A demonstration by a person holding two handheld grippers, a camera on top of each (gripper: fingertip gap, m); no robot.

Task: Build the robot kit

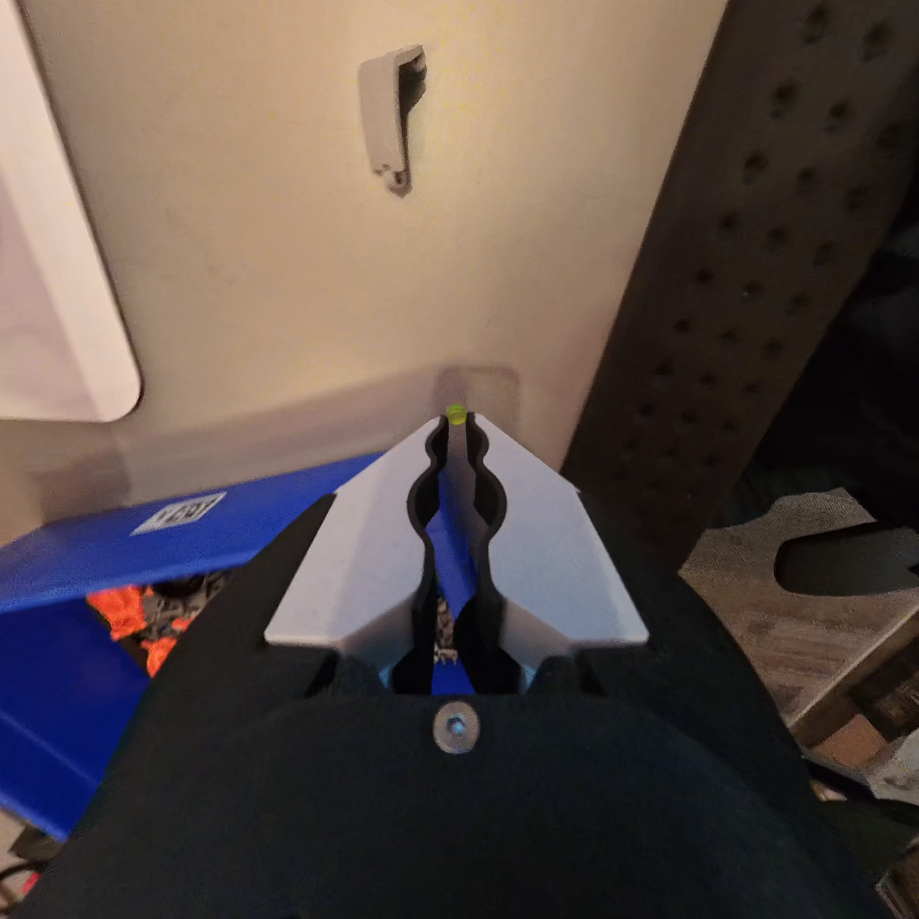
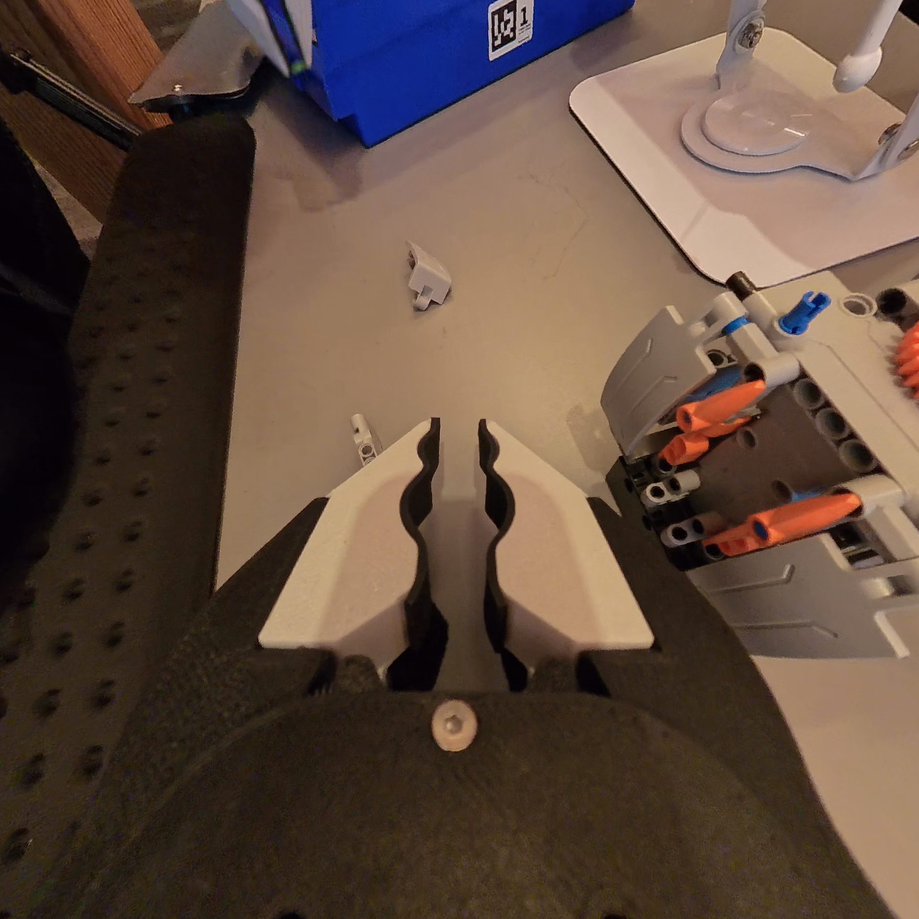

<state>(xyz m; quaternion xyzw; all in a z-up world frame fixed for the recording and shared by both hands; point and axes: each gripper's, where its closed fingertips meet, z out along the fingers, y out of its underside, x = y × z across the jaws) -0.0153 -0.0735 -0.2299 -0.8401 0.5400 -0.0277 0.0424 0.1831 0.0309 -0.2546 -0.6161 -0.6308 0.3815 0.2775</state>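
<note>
My left gripper (image 1: 456, 420) is shut on a tiny yellow-green round piece (image 1: 456, 413) pinched at its fingertips, held above the edge of a blue bin (image 1: 99, 552). A grey angled brick part (image 1: 393, 119) lies on the table ahead of it. My right gripper (image 2: 459, 422) is open by a narrow gap and empty, low over the grey table. A small grey connector (image 2: 364, 440) lies just left of its left fingertip. The grey angled part (image 2: 428, 276) lies farther ahead. A grey brick-built model with orange and blue pins (image 2: 771, 472) sits close on its right.
The blue bin (image 2: 447, 59) with a square marker stands at the far side and holds orange parts (image 1: 132, 616). A white stand base (image 2: 746, 149) is at the far right. A black perforated mat (image 2: 149, 348) runs along the left. The other gripper (image 2: 278, 35) shows beside the bin. The small grey connector (image 2: 364, 440) lies some 4 cm from my right tips, 20 cm from my left tips.
</note>
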